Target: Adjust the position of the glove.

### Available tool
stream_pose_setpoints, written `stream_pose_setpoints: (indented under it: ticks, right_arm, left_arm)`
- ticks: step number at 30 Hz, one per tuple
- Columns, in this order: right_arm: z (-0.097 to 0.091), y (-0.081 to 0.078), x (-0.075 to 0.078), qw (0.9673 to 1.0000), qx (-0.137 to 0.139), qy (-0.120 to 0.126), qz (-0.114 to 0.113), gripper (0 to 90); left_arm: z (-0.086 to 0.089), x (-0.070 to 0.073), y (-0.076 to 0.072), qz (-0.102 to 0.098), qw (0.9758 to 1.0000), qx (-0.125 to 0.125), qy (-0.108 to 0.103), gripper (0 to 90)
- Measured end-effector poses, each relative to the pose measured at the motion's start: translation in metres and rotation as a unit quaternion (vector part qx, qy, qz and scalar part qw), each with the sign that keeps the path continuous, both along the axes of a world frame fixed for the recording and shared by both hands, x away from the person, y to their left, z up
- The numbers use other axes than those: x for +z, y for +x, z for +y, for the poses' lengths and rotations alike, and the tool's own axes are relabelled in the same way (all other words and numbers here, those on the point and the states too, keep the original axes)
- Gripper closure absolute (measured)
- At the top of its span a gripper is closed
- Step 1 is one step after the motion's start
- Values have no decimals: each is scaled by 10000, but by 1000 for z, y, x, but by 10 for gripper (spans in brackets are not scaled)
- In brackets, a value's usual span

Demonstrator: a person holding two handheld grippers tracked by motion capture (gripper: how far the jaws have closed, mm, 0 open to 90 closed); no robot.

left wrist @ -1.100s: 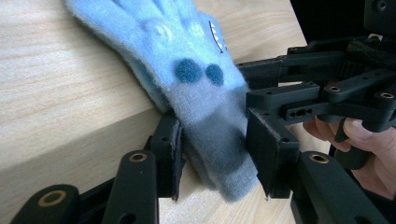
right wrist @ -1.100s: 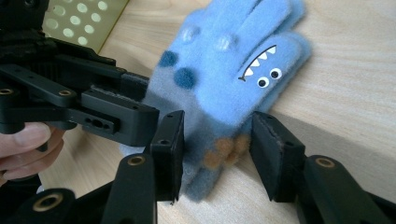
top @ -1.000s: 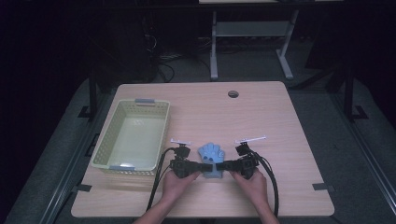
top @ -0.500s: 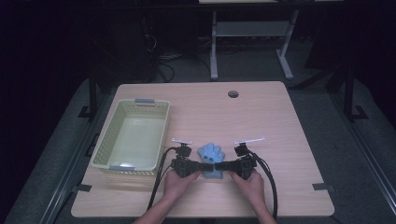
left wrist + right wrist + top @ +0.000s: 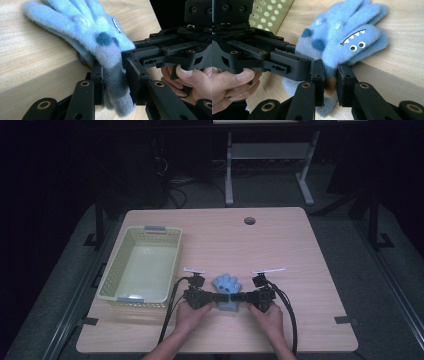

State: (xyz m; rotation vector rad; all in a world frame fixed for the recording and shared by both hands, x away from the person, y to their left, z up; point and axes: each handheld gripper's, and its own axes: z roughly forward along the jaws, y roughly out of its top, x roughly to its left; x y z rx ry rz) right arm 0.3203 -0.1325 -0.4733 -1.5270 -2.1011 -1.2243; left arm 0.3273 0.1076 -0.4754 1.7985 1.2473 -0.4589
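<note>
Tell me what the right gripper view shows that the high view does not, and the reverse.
Right gripper view: the blue glove's monster face with toothy mouth and googly eyes, pinched at the cuff by the right gripper.
High view: the whole table, its grommet hole, the full yellow-green basket, both hands.
Both: glove, basket, left gripper.
</note>
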Motion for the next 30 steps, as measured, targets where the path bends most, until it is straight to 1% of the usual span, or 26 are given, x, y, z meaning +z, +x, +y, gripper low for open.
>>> stream_pose_setpoints:
  ticks: [6,12,14,15,17,20,22,23,26,27,28,30]
  right_arm:
    - [-2,0,4,10000,-27,76,-14,781]
    - [-3,-2,12,9999,-65,131,-57,781]
    - [-3,-2,17,9998,-69,181,-84,781]
    - [-3,-2,17,9998,-69,181,-84,781]
    - [-3,-2,23,9997,-62,221,-132,782]
    - [-2,-2,28,9995,-70,233,-192,782]
    - [0,-2,32,9995,-66,241,-215,782]
    - [1,-2,36,9993,-58,272,-257,782]
    - [2,-2,39,9991,-47,309,-280,782]
    - [3,-1,43,9989,-52,338,-311,782]
    - [3,-1,43,9989,-52,338,-311,782]
    - [5,0,50,9985,-40,394,-375,782]
  left_arm:
    - [0,4,0,-35,10000,-18,-47,683]
    - [0,13,-1,-130,9999,-53,-48,682]
    - [1,19,-1,-210,9997,-82,-65,680]
    - [1,19,-1,-210,9997,-82,-65,681]
    - [3,25,0,-296,9994,-128,-86,680]
    - [5,30,0,-324,9993,-150,-81,680]
    - [7,33,1,-378,9991,-156,-92,679]
    - [8,36,0,-369,9992,-155,-97,679]
    - [11,43,1,-411,9990,-153,-114,679]
    - [13,47,1,-456,9988,-155,-131,679]
    - [13,47,1,-456,9988,-155,-131,679]
    - [16,53,2,-490,9985,-143,-174,679]
